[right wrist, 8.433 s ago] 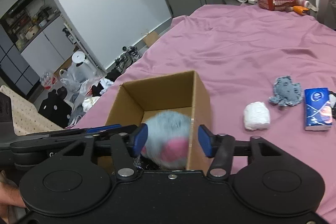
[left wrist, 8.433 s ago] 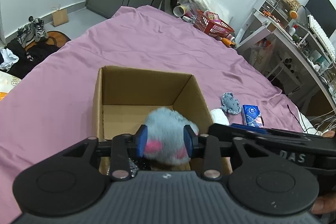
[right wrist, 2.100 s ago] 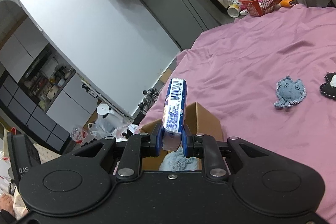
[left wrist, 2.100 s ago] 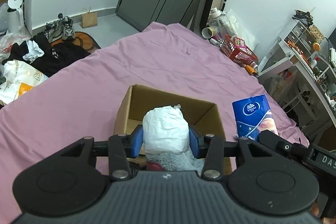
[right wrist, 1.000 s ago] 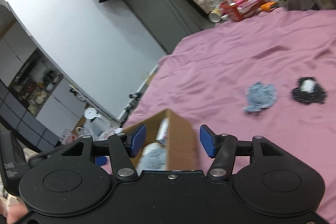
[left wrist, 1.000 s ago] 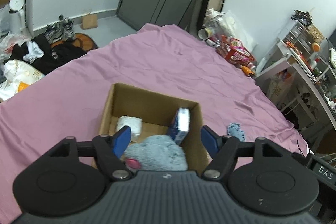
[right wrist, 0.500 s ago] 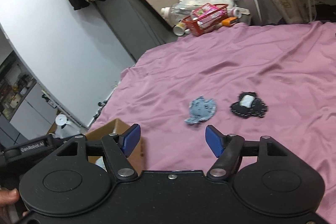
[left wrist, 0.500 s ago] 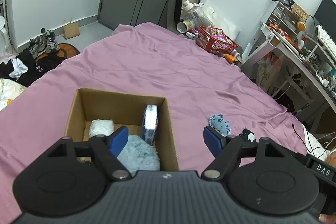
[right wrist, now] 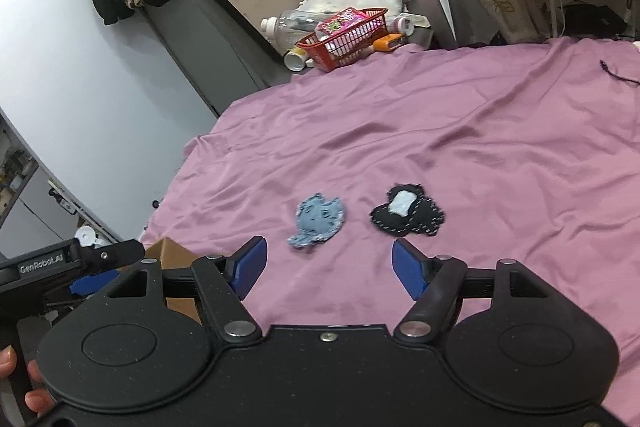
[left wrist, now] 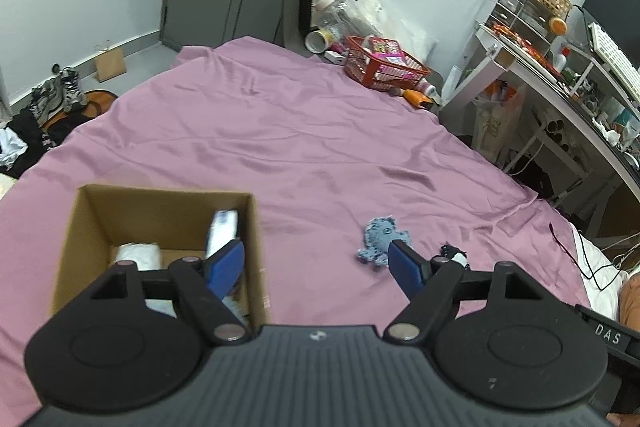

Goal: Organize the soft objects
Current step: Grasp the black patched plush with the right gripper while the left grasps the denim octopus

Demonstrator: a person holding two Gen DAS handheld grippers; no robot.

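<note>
1. The left gripper (left wrist: pixel 316 259) fills the lower part of the left wrist view, its blue-padded jaws spread wide with nothing between them.
2. The right gripper (right wrist: pixel 326 263) sits low in the right wrist view, jaws likewise wide apart and empty above the bedsheet.
3. An open brown cardboard box (left wrist: pixel 256 227) stands on the purple bedsheet (left wrist: pixel 280 131) at the lower left of the left wrist view. Only its corner (right wrist: pixel 168 251) shows at the lower left of the right wrist view.
4. Inside the box, a blue-and-white tissue packet (left wrist: pixel 222 231) stands on edge against the right wall, and a white soft bundle (left wrist: pixel 138 255) lies on the floor to its left.
5. A small pale-blue fabric toy (right wrist: pixel 318 221) lies flat on the sheet at the centre of the right wrist view. In the left wrist view it (left wrist: pixel 378 237) lies right of the box, partly behind the right fingertip.
6. A black stitched fabric toy with a white patch (right wrist: pixel 408 213) lies just right of the blue one, not touching it.
7. A red plastic basket (right wrist: pixel 344 39) of packets sits at the far edge of the bed, upper centre of the right wrist view.
</note>
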